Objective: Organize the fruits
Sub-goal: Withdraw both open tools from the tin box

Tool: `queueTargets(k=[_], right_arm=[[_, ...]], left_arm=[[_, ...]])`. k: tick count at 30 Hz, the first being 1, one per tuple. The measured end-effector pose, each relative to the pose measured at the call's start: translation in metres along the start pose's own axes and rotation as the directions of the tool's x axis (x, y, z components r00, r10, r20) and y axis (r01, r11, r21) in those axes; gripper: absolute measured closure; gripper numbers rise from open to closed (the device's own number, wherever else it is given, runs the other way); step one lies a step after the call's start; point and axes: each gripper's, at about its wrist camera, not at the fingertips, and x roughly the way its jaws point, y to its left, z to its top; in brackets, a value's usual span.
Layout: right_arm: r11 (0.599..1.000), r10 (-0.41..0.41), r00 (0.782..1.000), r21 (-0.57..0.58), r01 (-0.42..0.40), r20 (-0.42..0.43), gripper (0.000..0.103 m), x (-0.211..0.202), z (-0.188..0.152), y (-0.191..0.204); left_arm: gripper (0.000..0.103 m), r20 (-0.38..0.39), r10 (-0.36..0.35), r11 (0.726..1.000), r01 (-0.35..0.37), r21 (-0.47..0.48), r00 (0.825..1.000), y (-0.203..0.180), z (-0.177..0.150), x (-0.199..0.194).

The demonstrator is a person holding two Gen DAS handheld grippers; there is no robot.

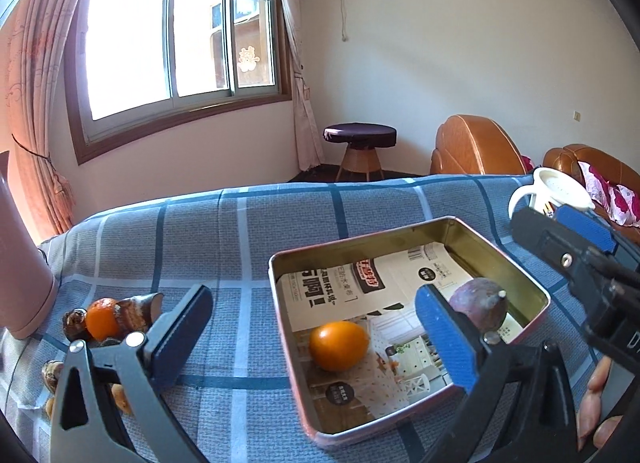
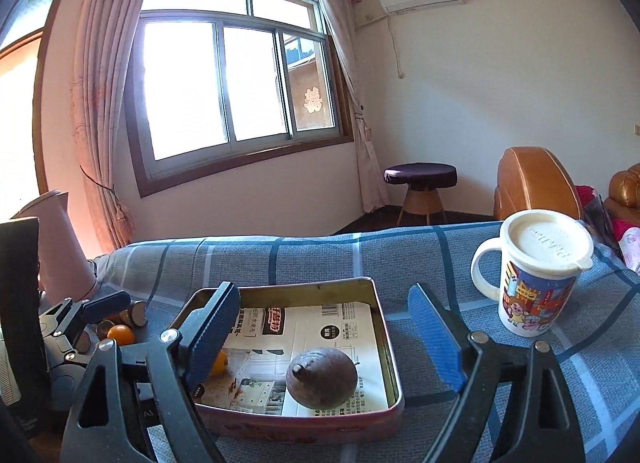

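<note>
- both our claws, left [image 1: 316,337] and right [image 2: 332,333], stand apart, empty, above the tin [image 1: 400,231].
- an orange [image 1: 339,345] and a purple fruit [image 2: 321,377] lie inside it.
- we judge that step done; next, fetch the orange [image 1: 102,317] near the bench's left edge.

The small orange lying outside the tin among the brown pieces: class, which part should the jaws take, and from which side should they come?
Grip the small orange across its round middle, coming from above. Brown pieces crowd its left and right sides, so only the top looks free. The open left gripper is nearer.
</note>
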Motion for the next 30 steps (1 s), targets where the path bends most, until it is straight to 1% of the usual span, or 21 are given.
queueTargets(k=[2, 3, 7, 10, 16, 20, 24, 30], right_arm=[[1.000, -0.007, 0.999, -0.011, 0.008, 0.041, 0.016, -0.006, -0.002, 0.001], [1.000, -0.013, 0.999, -0.015, 0.013, 0.046, 0.016, -0.006, -0.003, 0.001], [0.999, -0.025, 1.000, -0.019, 0.026, 0.014, 0.016, -0.001, -0.005, 0.005], [1.000, -0.029, 1.000, -0.003, 0.029, 0.012, 0.016, -0.003, -0.006, 0.006], [0.999, -0.038, 0.999, -0.006, 0.038, 0.001, 0.016, -0.007, -0.012, 0.018], [0.999, -0.043, 0.999, -0.023, 0.043, -0.002, 0.016, -0.011, -0.014, 0.027], [1.000, -0.030, 0.999, 0.001, 0.030, -0.022, 0.016, -0.011, -0.017, 0.034], [1.000, -0.017, 0.999, 0.016, 0.018, -0.039, 0.016, -0.014, -0.021, 0.049]], left_arm=[[0.000, 0.008, 0.018, 1.000, -0.018, -0.011, 1.000, 0.004, -0.001, -0.003], [0.000, 0.012, 0.027, 0.999, -0.027, -0.020, 1.000, 0.007, -0.002, -0.005], [0.000, 0.013, 0.066, 0.997, -0.066, -0.044, 0.998, 0.018, -0.007, -0.009], [0.000, 0.006, 0.084, 0.995, -0.084, -0.055, 0.996, 0.027, -0.011, -0.011], [0.000, 0.002, 0.106, 0.991, -0.105, -0.085, 0.994, 0.042, -0.017, -0.019], [0.000, -0.003, 0.121, 0.989, -0.121, -0.082, 0.993, 0.050, -0.020, -0.023], [0.000, -0.005, 0.135, 0.988, -0.135, -0.073, 0.991, 0.060, -0.025, -0.028], [0.000, -0.021, 0.146, 0.985, -0.147, -0.091, 0.989, 0.080, -0.031, -0.034]])
